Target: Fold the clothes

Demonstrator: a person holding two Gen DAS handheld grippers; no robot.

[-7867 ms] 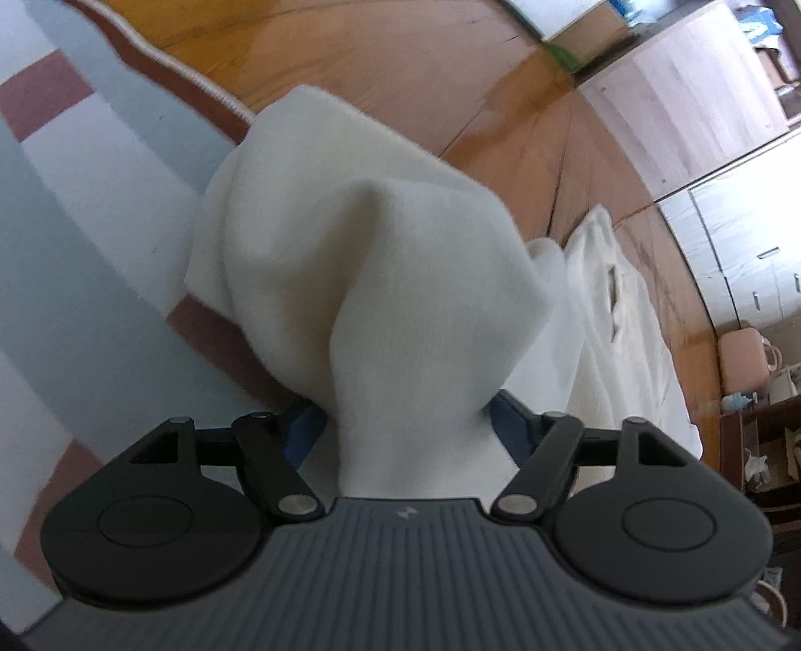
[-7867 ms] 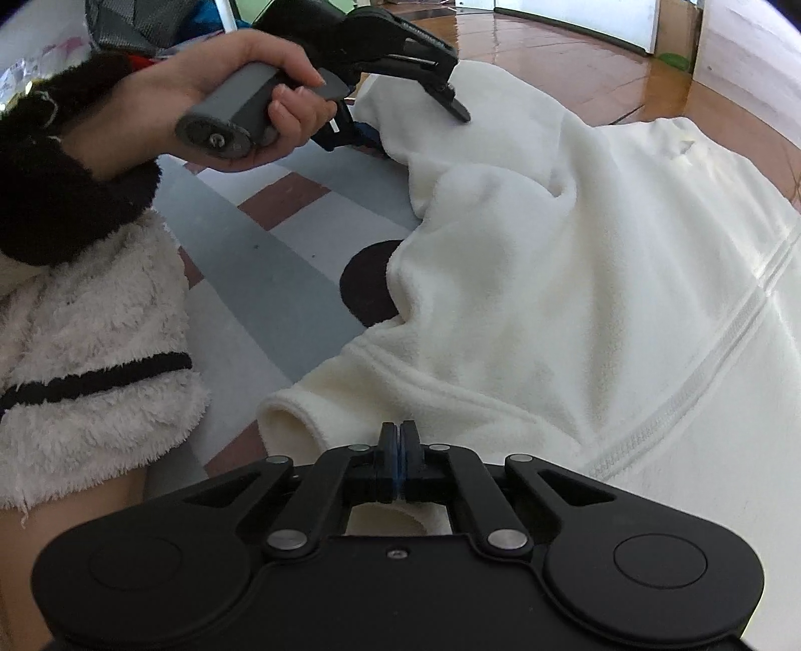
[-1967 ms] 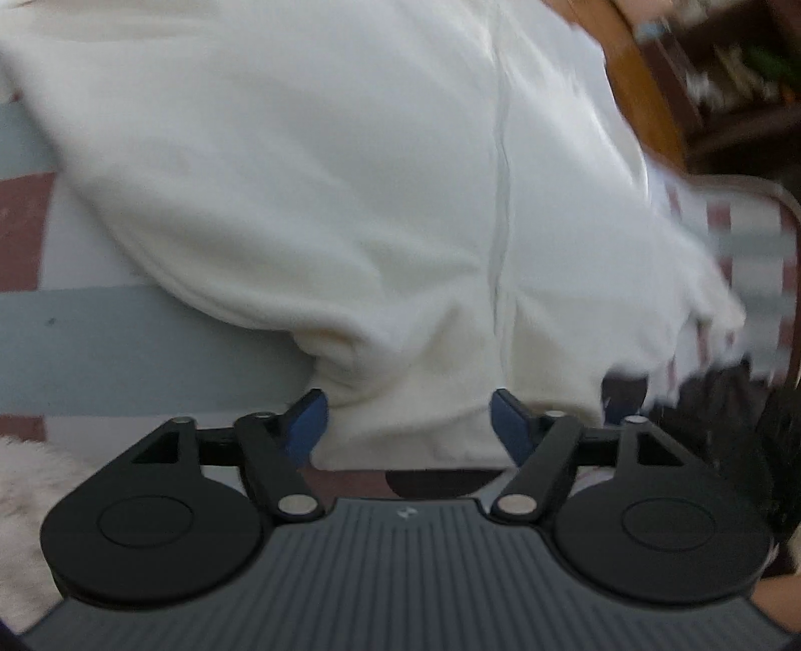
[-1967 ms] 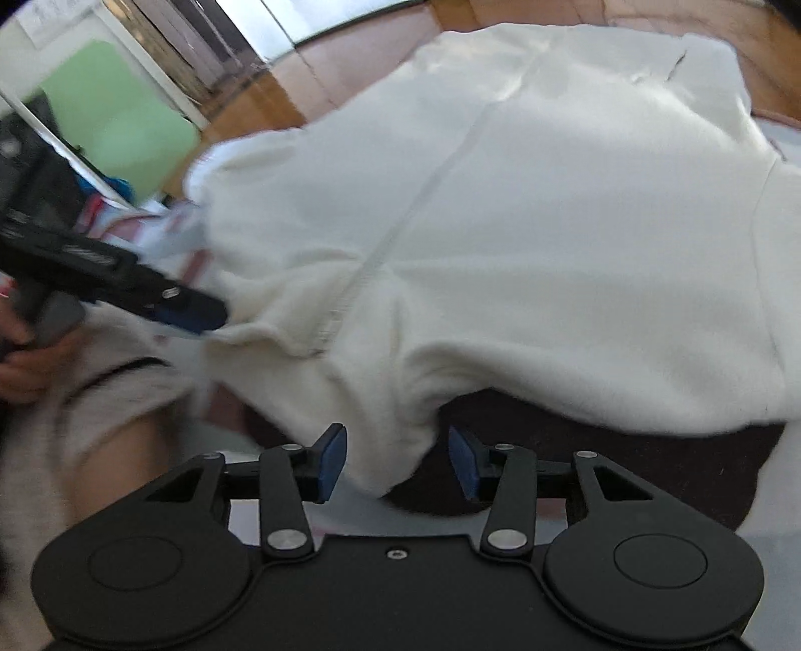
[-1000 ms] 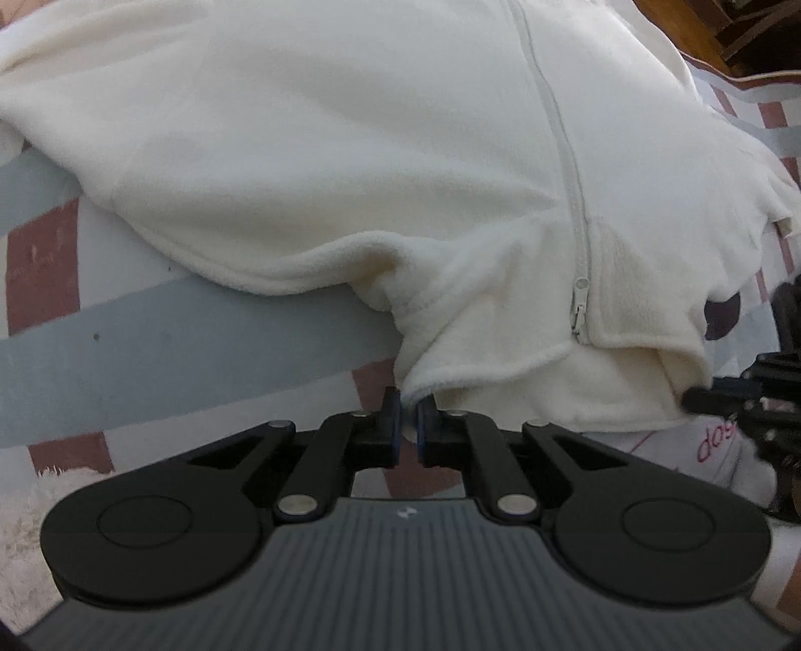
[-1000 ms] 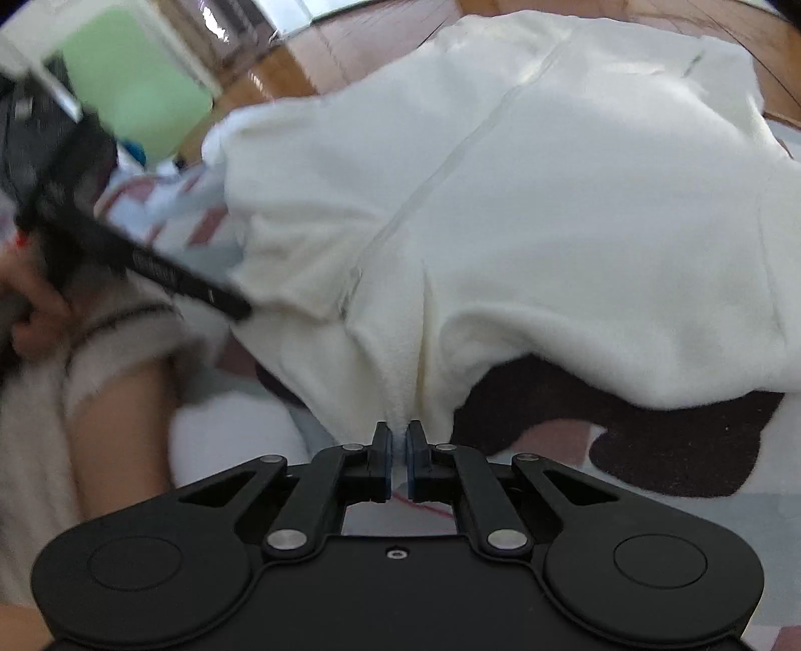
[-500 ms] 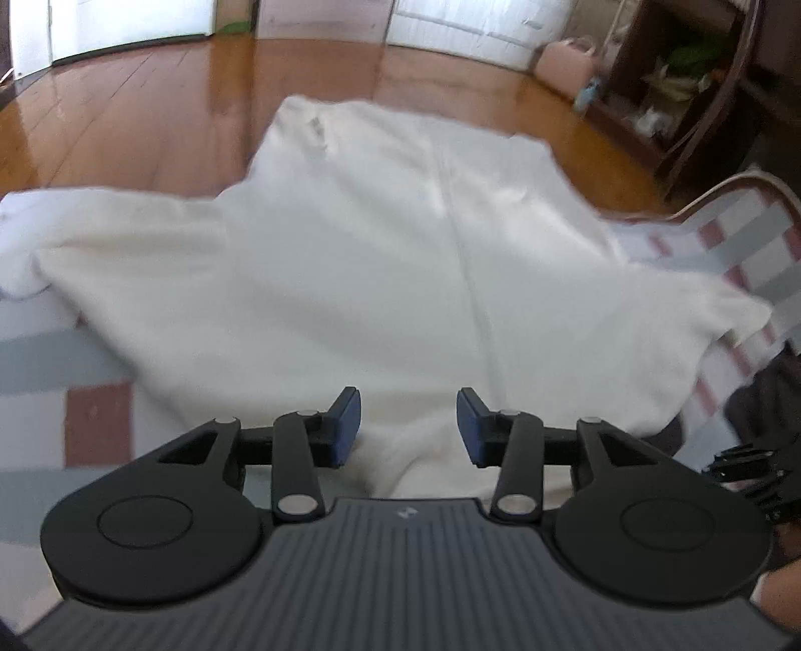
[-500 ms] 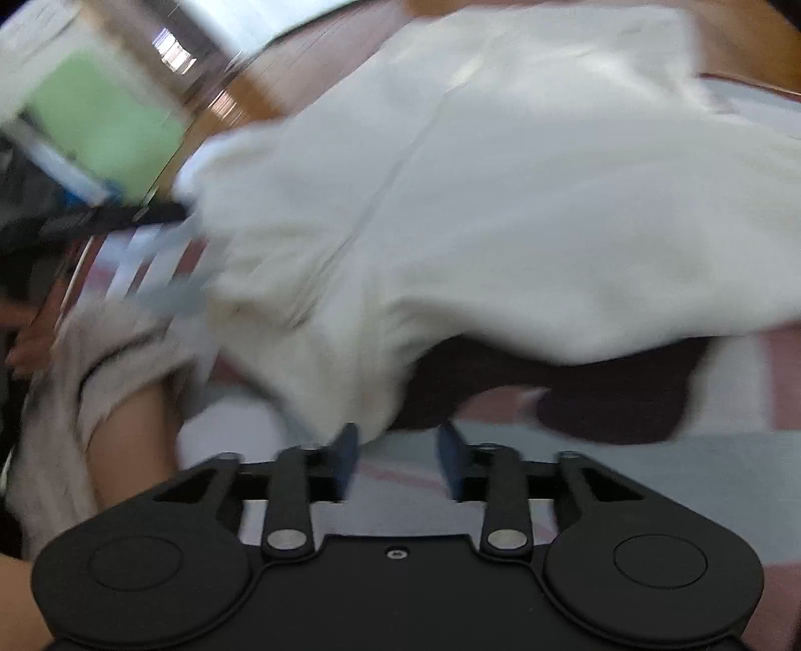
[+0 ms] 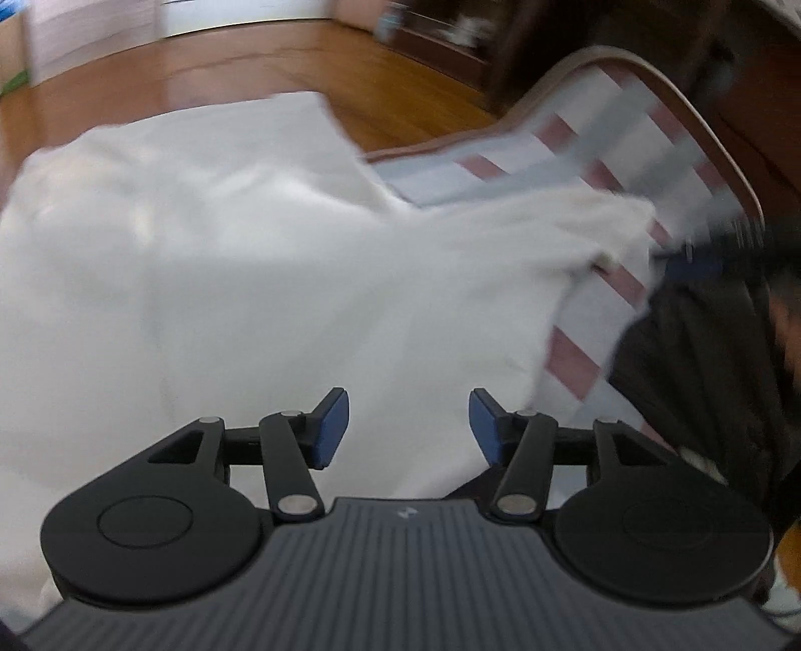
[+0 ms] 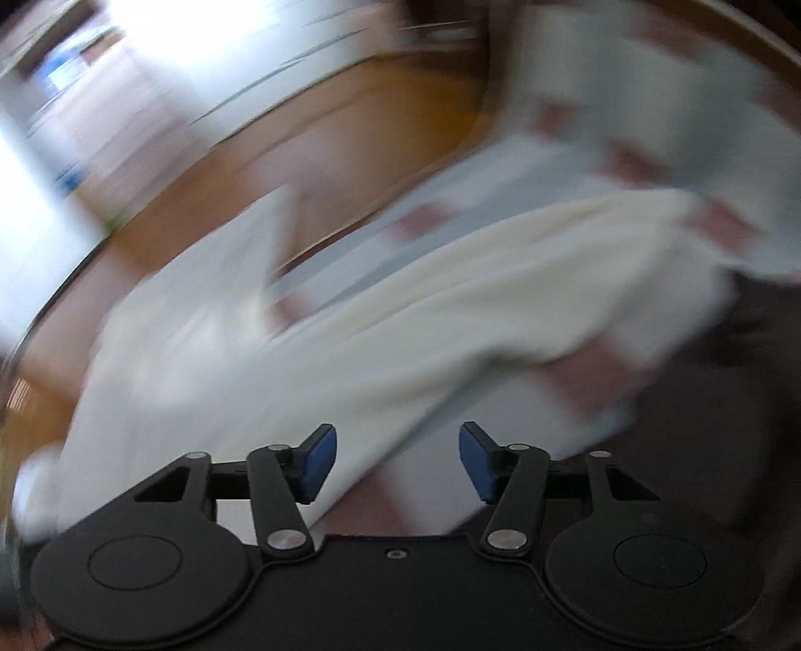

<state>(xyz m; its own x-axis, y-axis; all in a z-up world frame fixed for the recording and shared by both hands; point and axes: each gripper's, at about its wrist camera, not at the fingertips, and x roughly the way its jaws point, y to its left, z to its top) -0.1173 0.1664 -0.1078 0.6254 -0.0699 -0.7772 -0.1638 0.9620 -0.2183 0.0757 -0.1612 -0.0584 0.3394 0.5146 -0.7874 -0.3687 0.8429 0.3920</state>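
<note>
A cream fleece jacket (image 9: 225, 260) lies spread over the striped rug and wooden floor, one sleeve reaching right to a cuff (image 9: 616, 220). My left gripper (image 9: 408, 425) stands open just above the jacket's near hem, nothing between its blue pads. In the right wrist view, which is heavily blurred, the same jacket (image 10: 390, 325) stretches across the rug, and my right gripper (image 10: 398, 463) is open above its edge, holding nothing. The right gripper also appears as a dark blurred shape (image 9: 721, 250) beside the sleeve cuff in the left wrist view.
A rug (image 9: 601, 145) with grey, white and dusty-red stripes and a brown border lies on the wooden floor (image 9: 250, 65). Dark furniture (image 9: 575, 45) stands at the far right. A person's dark clothing (image 9: 701, 360) fills the right side.
Both grippers shut on the jacket's hem a second ago, then opened and let go. Both have since swung to the right, towards the sleeve; the right wrist view is motion-blurred.
</note>
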